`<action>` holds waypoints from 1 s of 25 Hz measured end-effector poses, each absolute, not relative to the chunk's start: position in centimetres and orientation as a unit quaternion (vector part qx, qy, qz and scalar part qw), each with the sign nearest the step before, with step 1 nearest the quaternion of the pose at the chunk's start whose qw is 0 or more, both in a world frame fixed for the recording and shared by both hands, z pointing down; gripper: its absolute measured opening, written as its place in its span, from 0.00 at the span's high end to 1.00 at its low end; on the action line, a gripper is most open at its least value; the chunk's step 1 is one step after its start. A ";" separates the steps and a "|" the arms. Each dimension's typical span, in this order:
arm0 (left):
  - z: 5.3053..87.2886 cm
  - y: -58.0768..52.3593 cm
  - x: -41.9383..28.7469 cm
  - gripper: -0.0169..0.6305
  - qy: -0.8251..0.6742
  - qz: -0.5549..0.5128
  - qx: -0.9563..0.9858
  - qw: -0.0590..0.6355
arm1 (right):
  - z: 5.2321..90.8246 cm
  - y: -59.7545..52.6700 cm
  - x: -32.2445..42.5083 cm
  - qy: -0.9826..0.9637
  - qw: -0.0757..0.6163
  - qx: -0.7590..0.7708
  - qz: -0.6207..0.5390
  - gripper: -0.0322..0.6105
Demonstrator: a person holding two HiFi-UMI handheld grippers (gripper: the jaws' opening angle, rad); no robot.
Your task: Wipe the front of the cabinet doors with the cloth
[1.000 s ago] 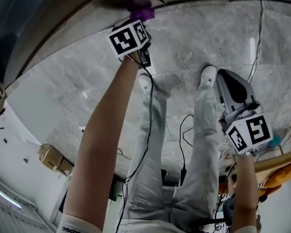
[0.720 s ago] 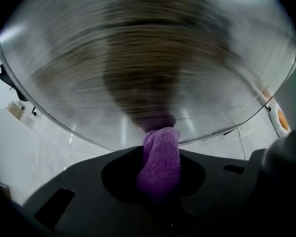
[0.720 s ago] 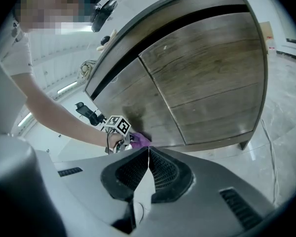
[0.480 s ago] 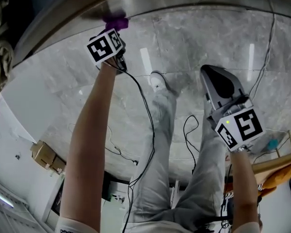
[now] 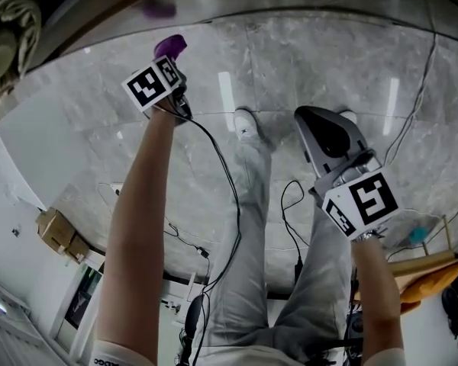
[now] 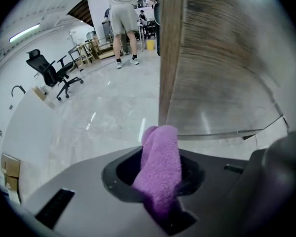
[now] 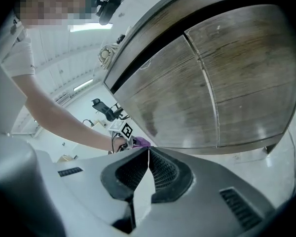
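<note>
My left gripper is shut on a purple cloth, held low near the foot of the cabinet, with a small gap between them. In the left gripper view the cloth bulges up from the shut jaws, just in front of the left edge of a wood-grain cabinet door. My right gripper hangs lower right over the floor, shut and empty. Its own view shows the right gripper with its pads meeting, two cabinet doors beyond, and the cloth at the cabinet's lower left.
My legs and white shoes stand on the marble floor between the grippers. Black cables trail across it. A cardboard box lies at the left, an office chair and a standing person farther off.
The left gripper with the cloth has moved left along the cabinet's foot and drawn back from it. The right gripper has drifted a little left.
</note>
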State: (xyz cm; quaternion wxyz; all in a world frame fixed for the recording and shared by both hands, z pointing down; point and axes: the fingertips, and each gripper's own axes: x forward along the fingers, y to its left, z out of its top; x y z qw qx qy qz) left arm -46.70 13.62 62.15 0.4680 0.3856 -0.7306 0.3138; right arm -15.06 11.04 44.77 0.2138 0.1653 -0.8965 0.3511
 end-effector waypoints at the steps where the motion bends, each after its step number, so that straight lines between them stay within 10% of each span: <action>1: 62.5 13.8 -45.4 0.83 -0.728 0.312 0.384 0.475 | 44.7 11.0 -14.3 -0.897 0.216 0.163 0.350 0.91; 16: 66.9 -0.7 -13.0 0.83 -0.561 0.327 0.578 0.494 | 47.0 4.2 8.7 -0.858 0.248 0.290 0.344 0.91; 25: 70.0 -5.1 -11.7 0.83 -0.549 0.336 0.597 0.480 | 49.4 3.0 12.5 -0.816 0.209 0.389 0.372 0.91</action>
